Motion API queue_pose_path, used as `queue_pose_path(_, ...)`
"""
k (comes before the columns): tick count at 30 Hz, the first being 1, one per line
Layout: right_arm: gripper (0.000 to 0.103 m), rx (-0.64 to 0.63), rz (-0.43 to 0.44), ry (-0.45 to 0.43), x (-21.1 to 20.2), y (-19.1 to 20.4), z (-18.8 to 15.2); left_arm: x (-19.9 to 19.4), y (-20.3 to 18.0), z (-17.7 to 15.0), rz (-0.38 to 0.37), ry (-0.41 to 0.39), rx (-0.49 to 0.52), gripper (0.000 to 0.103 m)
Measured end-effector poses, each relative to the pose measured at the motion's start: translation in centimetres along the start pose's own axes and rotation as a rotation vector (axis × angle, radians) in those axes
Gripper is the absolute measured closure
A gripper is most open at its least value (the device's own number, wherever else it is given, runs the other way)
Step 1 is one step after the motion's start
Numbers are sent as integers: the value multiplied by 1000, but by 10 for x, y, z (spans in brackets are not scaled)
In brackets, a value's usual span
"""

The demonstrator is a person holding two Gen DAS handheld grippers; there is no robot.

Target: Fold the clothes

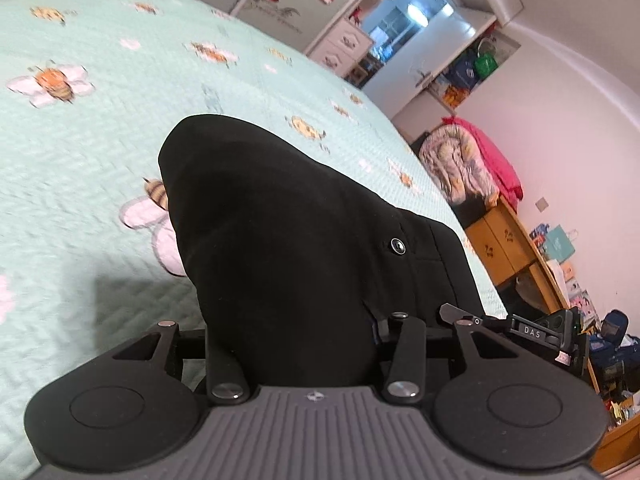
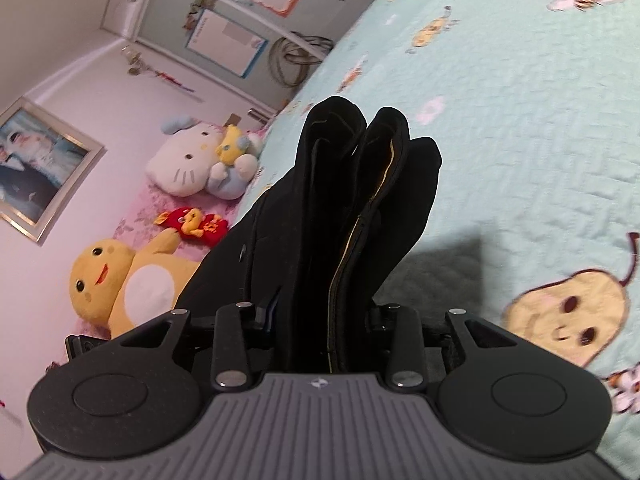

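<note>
Left gripper clenched on bunched black fabric garment, right gripper clenched on its folded layers, above mint quilted bee-print bedspread

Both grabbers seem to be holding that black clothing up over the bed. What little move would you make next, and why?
Probably lower both together to lay the black garment flat on the bedspread. It hangs bunched in the left gripper and in layers in the right gripper, too crumpled to fold.

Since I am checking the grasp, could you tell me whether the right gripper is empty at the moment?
No, the right gripper is shut on a bunched black fabric garment that rises above the mint-green quilted bedspread.
</note>
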State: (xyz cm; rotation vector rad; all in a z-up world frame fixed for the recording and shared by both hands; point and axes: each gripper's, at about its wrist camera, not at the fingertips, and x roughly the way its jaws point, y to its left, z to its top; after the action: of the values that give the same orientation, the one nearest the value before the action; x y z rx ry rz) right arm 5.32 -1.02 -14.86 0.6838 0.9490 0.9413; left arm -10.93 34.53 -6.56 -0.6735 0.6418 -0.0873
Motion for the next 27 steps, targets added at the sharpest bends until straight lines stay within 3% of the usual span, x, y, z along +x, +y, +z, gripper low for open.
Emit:
queue_pose_path(4, 65, -51, 36, 25, 15, 39, -4, -48, 12, 1, 26, -66, -13, 56)
queue_pose_path(9, 65, -116, 105, 95, 62, 97, -19, -128, 45, -2, 117, -171, -60, 56)
queue_pose_path(16, 65, -179, 240, 273, 183, 188, -62, -254, 111, -14, 299, -326, -155, 55)
queue_pose_path(21, 65, -226, 311, 402, 283, 257, -101, -324, 166, -19, 408, -420, -228, 55)
queue_pose_path(24, 65, -246, 312, 458, 339, 283, -124, -340, 206, -18, 432, -438, -271, 55)
queue_pose_path(27, 65, -234, 226, 501, 379, 265, -145, -343, 250, -20, 449, -435, -315, 54)
